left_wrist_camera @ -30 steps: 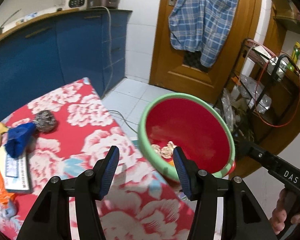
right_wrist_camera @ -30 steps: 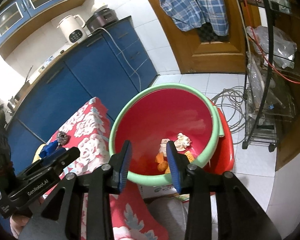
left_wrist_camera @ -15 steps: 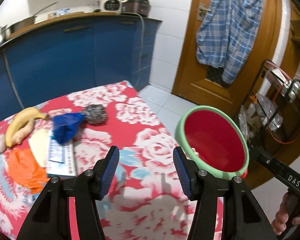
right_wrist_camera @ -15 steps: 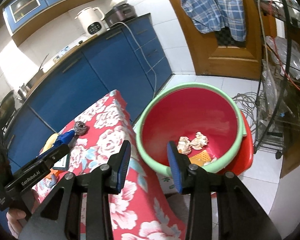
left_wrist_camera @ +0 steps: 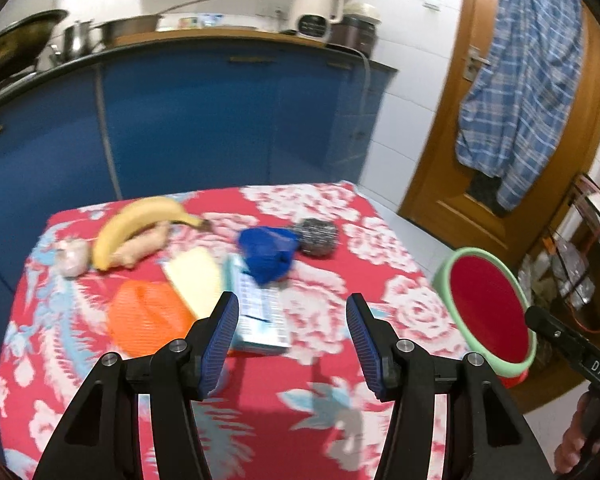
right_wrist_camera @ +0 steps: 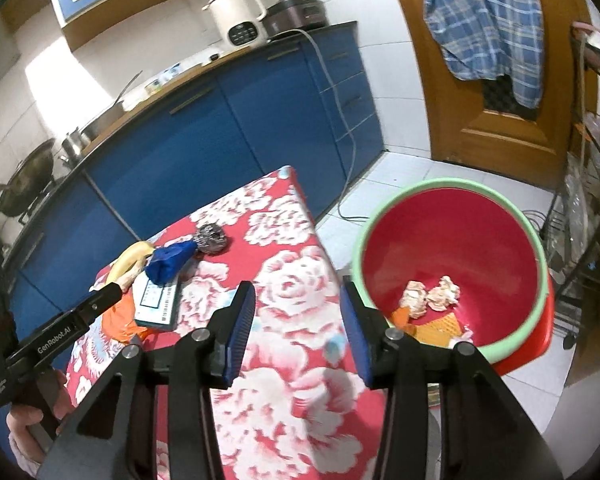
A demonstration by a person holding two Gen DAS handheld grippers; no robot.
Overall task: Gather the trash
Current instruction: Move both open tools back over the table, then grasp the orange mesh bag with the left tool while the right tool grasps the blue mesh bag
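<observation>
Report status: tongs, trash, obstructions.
Left tongs open, empty. Right tongs open, empty. Crumpled paper in red basin; orange wrapper on table. Nothing blocking.

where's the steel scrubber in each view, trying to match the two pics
Left wrist view: the steel scrubber sits upper middle, on the far side of the table, just right of the blue cloth.
Right wrist view: the scrubber is left of centre, near the table's far corner, again beside the blue cloth.
Shared landmark: the red basin with the green rim.
</observation>
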